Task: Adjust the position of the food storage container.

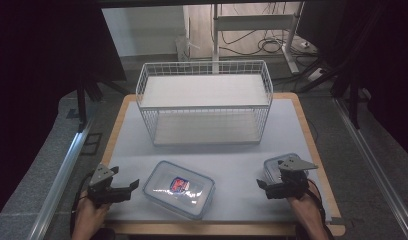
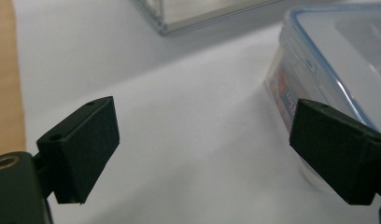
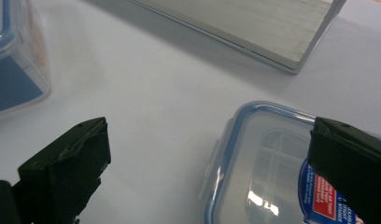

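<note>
while both spread | left hand-held gripper (image 1: 133,185) and right hand-held gripper (image 1: 262,185) flank the lidded container (image 1: 178,189), apart

A white wire basket (image 1: 204,100) stands on the table (image 1: 292,125).

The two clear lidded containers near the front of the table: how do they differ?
The large container lies between the two tools, fully exposed; the small container sits at the right, partly hidden behind the right tool. The large container is clearly wider than the small container. The large container shows a red-and-blue label through its lid; on the small container I can't tell. Both are clear plastic with blue-edged lids, closed, resting on the white mat.
</note>
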Available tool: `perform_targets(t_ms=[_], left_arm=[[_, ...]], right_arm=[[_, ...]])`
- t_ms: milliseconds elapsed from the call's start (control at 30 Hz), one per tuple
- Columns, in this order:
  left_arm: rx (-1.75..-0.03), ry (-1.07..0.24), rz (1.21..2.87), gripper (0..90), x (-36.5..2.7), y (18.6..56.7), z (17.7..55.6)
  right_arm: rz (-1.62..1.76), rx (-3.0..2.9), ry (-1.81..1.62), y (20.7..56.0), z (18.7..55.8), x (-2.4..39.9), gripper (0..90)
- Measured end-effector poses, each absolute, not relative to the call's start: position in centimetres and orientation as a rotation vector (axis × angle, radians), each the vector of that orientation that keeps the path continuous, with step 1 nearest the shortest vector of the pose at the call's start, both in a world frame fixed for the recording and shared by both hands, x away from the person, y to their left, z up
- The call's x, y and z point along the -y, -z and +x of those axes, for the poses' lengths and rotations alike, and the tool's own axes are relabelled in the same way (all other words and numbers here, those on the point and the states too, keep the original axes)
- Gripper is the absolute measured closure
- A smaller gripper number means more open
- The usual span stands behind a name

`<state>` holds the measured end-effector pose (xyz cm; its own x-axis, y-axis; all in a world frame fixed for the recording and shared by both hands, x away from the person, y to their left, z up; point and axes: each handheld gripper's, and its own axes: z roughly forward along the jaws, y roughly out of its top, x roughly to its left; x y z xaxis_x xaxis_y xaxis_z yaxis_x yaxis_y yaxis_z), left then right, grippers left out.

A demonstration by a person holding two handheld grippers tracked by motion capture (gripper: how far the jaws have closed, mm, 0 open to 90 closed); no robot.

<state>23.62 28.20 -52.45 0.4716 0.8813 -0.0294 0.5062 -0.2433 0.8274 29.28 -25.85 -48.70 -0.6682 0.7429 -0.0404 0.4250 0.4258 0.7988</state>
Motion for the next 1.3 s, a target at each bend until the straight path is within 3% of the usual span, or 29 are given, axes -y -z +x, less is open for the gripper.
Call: perform_targets(t_ms=[400, 733, 967, 1200, 1300], left_arm=[[-1.163, -0.541, 1.872, 9.4, -27.5, 52.1, 24.0], [-1.169, -0.557, 1.824, 4.4, -27.3, 52.3, 23.9], [-1.26, -0.543, 1.909, 3.2, -27.6, 52.1, 24.0], [-1.273, -0.421, 1.914, 0.1, -28.3, 51.8, 24.0], [-1.263, -0.426, 1.932, 2.1, -28.0, 51.8, 24.0]], right_arm=[[1.016, -2.289, -1.15, 48.5, 29.2, 26.2, 0.0], [1.016, -2.304, -1.152, 48.5, 29.3, 26.2, 0.0], [1.023, -2.289, -1.166, 48.3, 29.1, 25.8, 0.0], [1.051, -2.26, -1.141, 48.6, 29.0, 24.7, 0.0], [1.046, -2.263, -1.132, 48.7, 29.0, 24.5, 0.0]])
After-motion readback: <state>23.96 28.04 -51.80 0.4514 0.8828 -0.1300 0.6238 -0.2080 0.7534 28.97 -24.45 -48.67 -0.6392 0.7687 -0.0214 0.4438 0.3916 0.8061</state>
